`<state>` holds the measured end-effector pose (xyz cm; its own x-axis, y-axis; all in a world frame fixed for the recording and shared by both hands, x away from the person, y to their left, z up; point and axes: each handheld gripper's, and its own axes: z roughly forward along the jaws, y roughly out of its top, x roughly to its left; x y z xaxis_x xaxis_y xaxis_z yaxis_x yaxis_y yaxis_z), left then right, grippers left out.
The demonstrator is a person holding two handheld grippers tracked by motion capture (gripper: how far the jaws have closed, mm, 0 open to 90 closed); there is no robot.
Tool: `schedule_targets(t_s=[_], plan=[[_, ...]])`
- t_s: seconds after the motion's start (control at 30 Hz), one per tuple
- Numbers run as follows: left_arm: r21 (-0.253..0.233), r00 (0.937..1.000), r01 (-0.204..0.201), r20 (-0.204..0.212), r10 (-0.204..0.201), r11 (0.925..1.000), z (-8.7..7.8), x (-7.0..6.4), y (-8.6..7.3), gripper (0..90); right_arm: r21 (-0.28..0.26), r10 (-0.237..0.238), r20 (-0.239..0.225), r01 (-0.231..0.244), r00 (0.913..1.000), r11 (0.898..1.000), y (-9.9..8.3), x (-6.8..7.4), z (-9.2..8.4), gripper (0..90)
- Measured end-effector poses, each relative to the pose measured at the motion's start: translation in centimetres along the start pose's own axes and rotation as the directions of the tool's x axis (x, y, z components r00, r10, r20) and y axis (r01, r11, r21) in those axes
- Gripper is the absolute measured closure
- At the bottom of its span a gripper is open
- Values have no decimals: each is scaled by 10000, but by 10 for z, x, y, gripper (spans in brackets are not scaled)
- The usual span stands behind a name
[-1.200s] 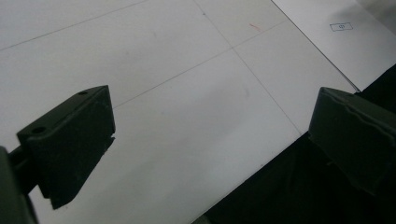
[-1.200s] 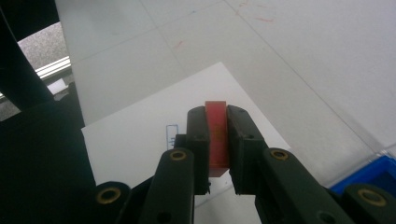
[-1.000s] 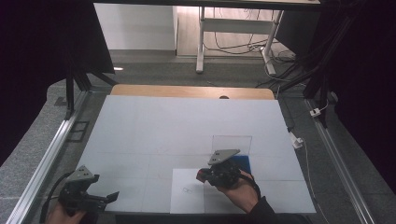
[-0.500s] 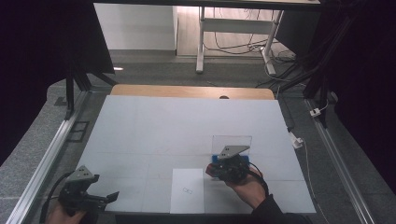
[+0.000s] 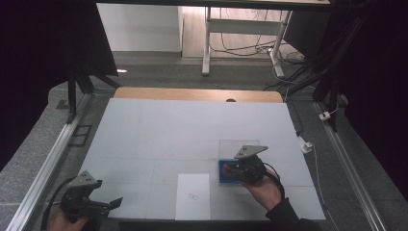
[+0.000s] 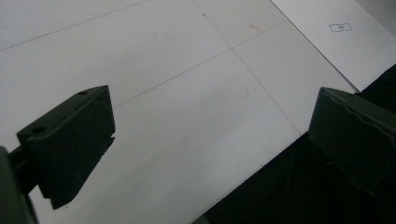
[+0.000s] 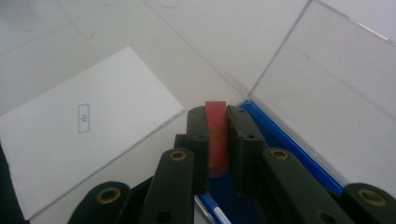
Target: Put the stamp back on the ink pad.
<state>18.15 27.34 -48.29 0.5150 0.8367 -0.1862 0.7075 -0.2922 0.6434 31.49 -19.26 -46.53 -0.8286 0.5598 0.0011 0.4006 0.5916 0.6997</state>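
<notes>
Right gripper (image 7: 217, 140) jaws are clamped on a small red block (image 7: 216, 135) — the block stands upright between the two black pads, its top edge just proud of the jaw tips. Directly beneath and ahead of those jaws lies a blue tray (image 7: 285, 144) with a clear upright panel (image 7: 336, 93) rising from its far side. From above, the right gripper (image 5: 240, 169) sits over the blue tray (image 5: 222, 174), with the clear panel (image 5: 231, 147) just beyond it. A white sheet of paper (image 7: 79, 126) bearing a small printed rectangle lies to the left of the jaws, near but apart from the tray; in the high view this paper (image 5: 193, 196) lies between the two grippers.

Left gripper (image 6: 205, 140) jaws stand wide apart — nothing between them, only the white table surface (image 6: 177, 116) and its near edge. In the high view the left gripper (image 5: 86, 202) sits at the near left corner of the table (image 5: 159, 130), well apart from the tray.
</notes>
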Motion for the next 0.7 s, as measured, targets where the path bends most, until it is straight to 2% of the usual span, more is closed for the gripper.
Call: schedule_targets(t_s=[0.4,0.7], plan=[[7,10000,5,15,-5,10000,0,0,0,10,139,362,619,-371,9974,9992,-8,-20,-6,803],[3,10000,4,37,-4,10000,0,0,0,10,368,486,839,-519,9953,9980,-14,-29,-3,802]])
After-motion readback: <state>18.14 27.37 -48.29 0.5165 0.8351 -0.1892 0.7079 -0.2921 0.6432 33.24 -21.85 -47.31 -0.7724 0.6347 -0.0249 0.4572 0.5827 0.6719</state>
